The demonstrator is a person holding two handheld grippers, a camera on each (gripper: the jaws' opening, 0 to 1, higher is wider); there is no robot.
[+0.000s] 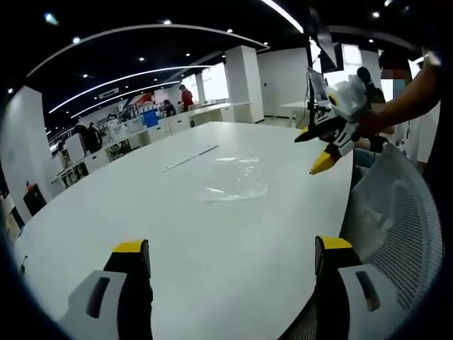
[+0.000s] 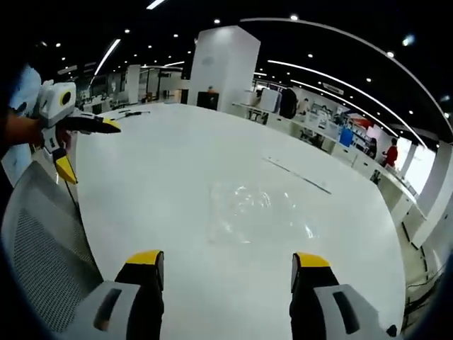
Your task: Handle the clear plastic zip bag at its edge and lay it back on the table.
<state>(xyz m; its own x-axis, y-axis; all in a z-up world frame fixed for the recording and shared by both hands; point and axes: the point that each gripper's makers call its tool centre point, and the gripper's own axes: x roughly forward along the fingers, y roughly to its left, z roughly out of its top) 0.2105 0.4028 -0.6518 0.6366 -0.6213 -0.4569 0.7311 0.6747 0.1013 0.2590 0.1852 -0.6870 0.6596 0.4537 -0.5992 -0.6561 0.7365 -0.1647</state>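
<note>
Yellow-tipped jaws of the left gripper [image 1: 230, 258] stand wide apart above the broad white oval table [image 1: 106, 212], holding nothing. The right gripper [image 2: 228, 273] likewise hangs over the tabletop with its jaws spread and empty. Between and beyond both tools, the clear plastic zip bag [image 1: 232, 179] lies flat on the table surface, apart from either gripper. A thin grey strip [image 1: 190, 157] rests on the table just past the bag. A white mesh-backed chair [image 1: 396, 212] sits at the table's edge, and people [image 1: 185, 95] work at desks in the open-plan office behind.
</note>
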